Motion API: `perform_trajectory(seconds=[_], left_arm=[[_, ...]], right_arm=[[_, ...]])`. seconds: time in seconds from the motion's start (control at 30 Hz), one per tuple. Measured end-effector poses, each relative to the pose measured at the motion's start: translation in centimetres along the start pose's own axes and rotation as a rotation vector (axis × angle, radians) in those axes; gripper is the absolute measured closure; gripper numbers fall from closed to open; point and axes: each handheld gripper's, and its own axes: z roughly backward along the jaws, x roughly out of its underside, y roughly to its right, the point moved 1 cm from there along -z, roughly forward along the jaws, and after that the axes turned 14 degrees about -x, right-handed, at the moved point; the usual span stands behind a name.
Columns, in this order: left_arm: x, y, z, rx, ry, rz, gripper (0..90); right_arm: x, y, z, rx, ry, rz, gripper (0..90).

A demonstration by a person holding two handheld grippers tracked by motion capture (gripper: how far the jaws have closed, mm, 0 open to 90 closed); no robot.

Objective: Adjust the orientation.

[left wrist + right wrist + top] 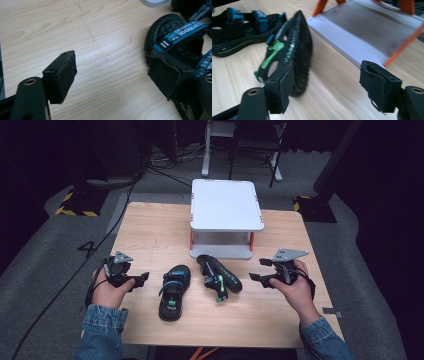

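The left gripper [142, 279] is standing wide, nothing between its pads [65, 75]; bare table [100, 50] is showing in the gap. Its far jaw is lying just beside the upright sandal [175, 42], close to the blue straps, so the hand seems to be lining up for that shoe's near side rather than gripping yet.

The right gripper [254, 277] is also spread wide and holding nothing. In the right gripper view its near pad [285, 85] is sitting just in front of the tipped sandal [292, 50], which is resting on its edge with the ribbed sole facing the shelf [372, 30]. Whether pad and shoe are touching cannot be told.

Outward from the grippers, both hands are flanking the pair: the left hand [111, 292] beside the upright sandal [174, 291], the right hand [295, 290] beside the tipped sandal [218, 274]. The sandals are lying near each other at the table's middle, just in front of the white two-level shelf [226, 205] with orange posts. Placed so, each shoe is falling to the nearer gripper, and the shelf's open lower level is facing them, probably as the place to put them.
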Motion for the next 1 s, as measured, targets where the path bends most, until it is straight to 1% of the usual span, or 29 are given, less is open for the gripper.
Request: perform_trajectory(seconds=[0.13, 0.17, 0.23, 0.33, 0.37, 0.4, 0.43, 0.47, 0.5, 0.53, 0.57, 0.63, 0.7, 0.73, 0.77, 0.8, 0.87, 0.9, 0.97, 1.0], left_arm=[[0.5, -0.3, -0.2, -0.003, -0.015, 0.003, 23.0], [0.5, -0.3, -0.3, -0.003, -0.016, 0.008, 23.0], [0.6, -0.4, -0.3, -0.003, -0.019, 0.005, 23.0], [0.8, -0.3, -0.5, 0.001, -0.026, 0.007, 23.0], [0.8, -0.3, -0.5, 0.004, -0.027, 0.002, 23.0], [0.8, -0.3, -0.5, 0.004, -0.027, 0.002, 23.0], [0.8, -0.2, -0.5, 0.003, -0.027, -0.001, 23.0], [0.8, -0.2, -0.6, 0.004, -0.027, -0.004, 23.0], [0.8, -0.1, -0.6, 0.005, -0.029, -0.003, 23.0], [0.8, -0.1, -0.6, 0.005, -0.029, -0.004, 23.0], [0.8, 0.0, -0.6, 0.006, -0.029, -0.006, 23.0], [1.0, 0.0, -0.6, 0.009, -0.03, -0.002, 23.0], [1.1, 0.0, -0.4, 0.008, -0.027, -0.007, 23.1], [1.2, 0.0, -0.3, 0.011, -0.027, -0.001, 23.1], [1.2, 0.0, -0.3, 0.011, -0.027, -0.001, 23.2], [1.5, 0.0, -0.1, 0.009, -0.026, -0.002, 23.2], [2.0, -0.1, 0.1, 0.006, -0.03, 0.007, 23.3], [2.0, -0.1, 0.1, 0.006, -0.03, 0.007, 23.3], [2.5, -0.3, 0.4, -0.006, -0.038, 0.012, 23.3], [3.0, -0.5, 0.6, -0.012, -0.041, 0.018, 23.4]], right_arm=[[-0.7, -1.0, -1.5, -0.037, -0.026, 0.031, 27.9], [-0.8, -1.2, -1.9, -0.044, -0.034, 0.04, 28.0], [-0.9, -1.6, -2.8, -0.056, -0.054, 0.052, 27.9], [-0.9, -2.0, -3.8, -0.068, -0.077, 0.066, 27.9], [-0.8, -2.2, -4.3, -0.071, -0.091, 0.074, 28.0], [-0.8, -2.2, -4.3, -0.071, -0.091, 0.074, 28.0], [-0.9, -2.7, -4.8, -0.069, -0.087, 0.098, 30.0], [-1.0, -2.9, -5.0, -0.07, -0.078, 0.111, 31.5], [-1.1, -3.2, -5.1, -0.077, -0.075, 0.118, 34.5], [-1.4, -3.4, -5.3, -0.09, -0.072, 0.131, 39.9], [-1.6, -3.7, -5.5, -0.103, -0.073, 0.148, 43.0], [-1.9, -4.2, -6.2, -0.119, -0.087, 0.161, 43.4], [-2.1, -4.5, -7.1, -0.132, -0.092, 0.165, 45.1], [-2.1, -4.6, -7.6, -0.132, -0.1, 0.171, 45.9], [-2.1, -4.6, -7.6, -0.132, -0.1, 0.171, 45.9], [-2.2, -4.8, -8.5, -0.137, -0.116, 0.186, 48.0], [-2.3, -4.9, -9.1, -0.138, -0.126, 0.195, 50.5], [-2.3, -4.9, -9.1, -0.138, -0.126, 0.195, 50.5], [-2.5, -4.9, -9.7, -0.136, -0.125, 0.2, 53.5], [-2.7, -4.9, -10.0, -0.126, -0.123, 0.221, 62.8]])
